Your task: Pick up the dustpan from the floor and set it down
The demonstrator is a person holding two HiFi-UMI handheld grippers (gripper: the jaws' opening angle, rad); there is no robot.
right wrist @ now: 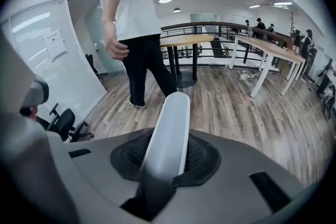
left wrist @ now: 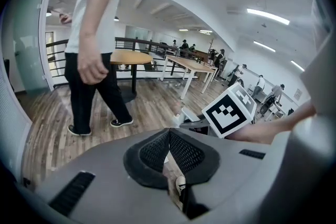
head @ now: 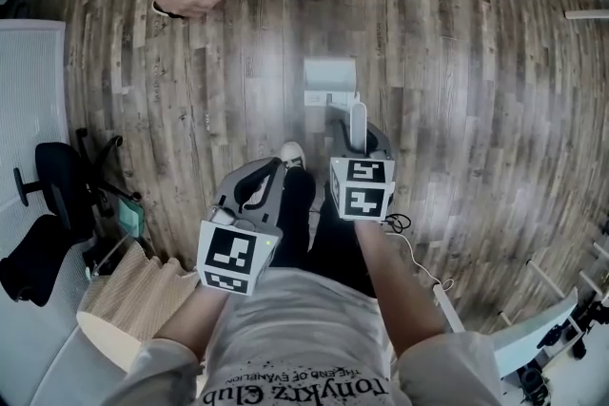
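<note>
Dustpan (head: 329, 83) seemingly partly hidden behind right gripper (head: 360, 136).

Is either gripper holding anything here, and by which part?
The right gripper grips the dustpan by its long handle; the left gripper holds nothing.

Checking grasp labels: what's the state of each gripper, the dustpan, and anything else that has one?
dustpan: handle up and gripped; pan low by the floor, contact unclear.
right gripper: shut on the dustpan handle.
left gripper: shut, empty.
office chair: upright, unoccupied.
</note>
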